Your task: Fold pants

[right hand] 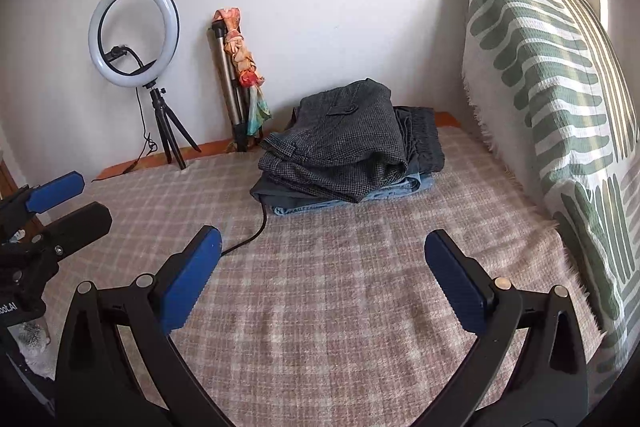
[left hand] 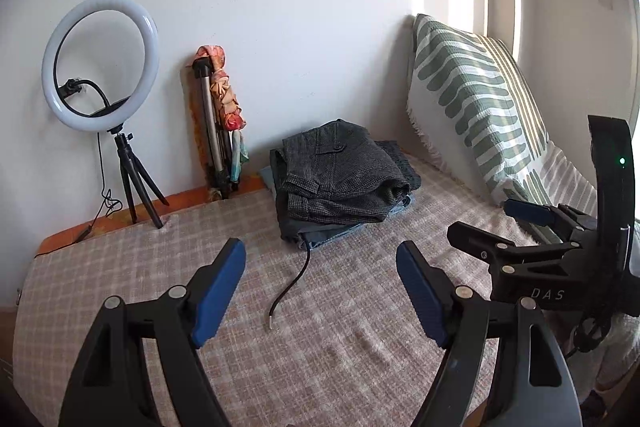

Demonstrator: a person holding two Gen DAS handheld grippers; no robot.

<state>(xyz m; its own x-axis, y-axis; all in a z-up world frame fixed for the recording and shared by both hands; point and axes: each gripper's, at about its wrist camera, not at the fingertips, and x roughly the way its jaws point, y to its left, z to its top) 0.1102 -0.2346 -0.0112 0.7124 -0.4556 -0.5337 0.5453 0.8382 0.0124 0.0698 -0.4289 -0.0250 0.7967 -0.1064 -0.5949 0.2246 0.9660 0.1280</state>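
A stack of folded pants (left hand: 340, 179) lies at the far side of the bed, with dark grey checked pants on top and blue jeans (right hand: 400, 189) underneath. It also shows in the right wrist view (right hand: 344, 147). My left gripper (left hand: 320, 259) is open and empty, held above the checked blanket (left hand: 340, 327) short of the stack. My right gripper (right hand: 322, 247) is open and empty too, beside the left one and short of the stack. The right gripper shows at the right in the left wrist view (left hand: 488, 219). The left gripper shows at the left edge of the right wrist view (right hand: 86, 201).
A black cord (left hand: 294, 279) runs from under the stack onto the blanket. A green and white patterned pillow (left hand: 472, 107) leans on the wall at the right. A ring light on a small tripod (left hand: 100, 67) and a folded tripod with a cloth (left hand: 218, 115) stand at the far wall.
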